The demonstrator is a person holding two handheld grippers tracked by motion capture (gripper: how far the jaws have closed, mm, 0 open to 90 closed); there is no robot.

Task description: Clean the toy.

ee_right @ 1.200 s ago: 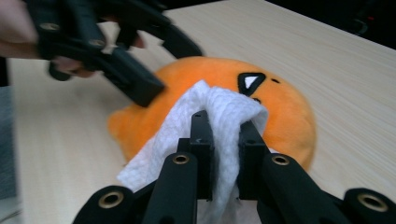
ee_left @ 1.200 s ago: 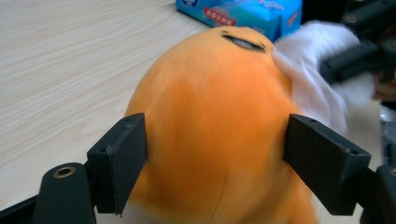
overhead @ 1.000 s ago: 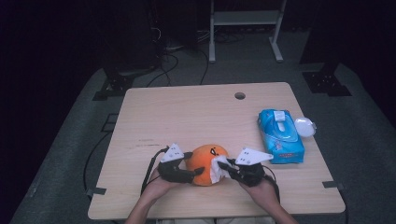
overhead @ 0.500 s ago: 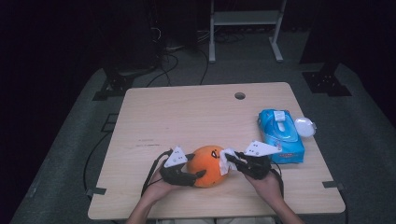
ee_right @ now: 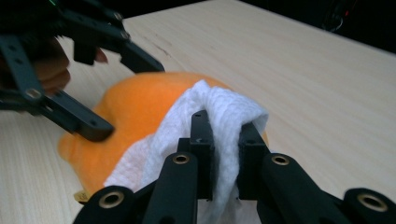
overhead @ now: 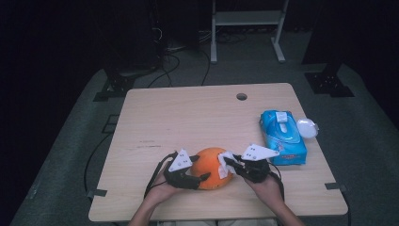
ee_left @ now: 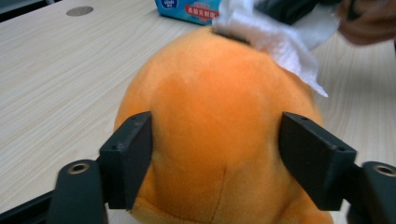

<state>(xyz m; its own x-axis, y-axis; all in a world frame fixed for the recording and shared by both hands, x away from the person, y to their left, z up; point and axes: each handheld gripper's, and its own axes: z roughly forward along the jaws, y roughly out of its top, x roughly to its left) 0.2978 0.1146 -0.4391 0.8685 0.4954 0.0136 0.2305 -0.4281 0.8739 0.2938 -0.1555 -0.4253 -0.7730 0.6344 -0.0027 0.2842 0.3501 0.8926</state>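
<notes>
An orange plush toy sits near the table's front edge. My left gripper grips it from the left. In the left gripper view the two black jaws press on both flanks of the plush, and they have just eased slightly wider with the toy still between them. My right gripper is shut on a white tissue. It holds the tissue against the plush's upper right side. In the right gripper view the tissue is pinched between the jaws and drapes over the orange plush.
A blue pack of wipes lies to the right on the wooden table, with a small white round lid beside it. A cable hole is at the far edge. Dark floor and cables surround the table.
The right gripper has shifted the tissue slightly back and forth over the plush's right side. The left gripper and the plush have stayed in place.
</notes>
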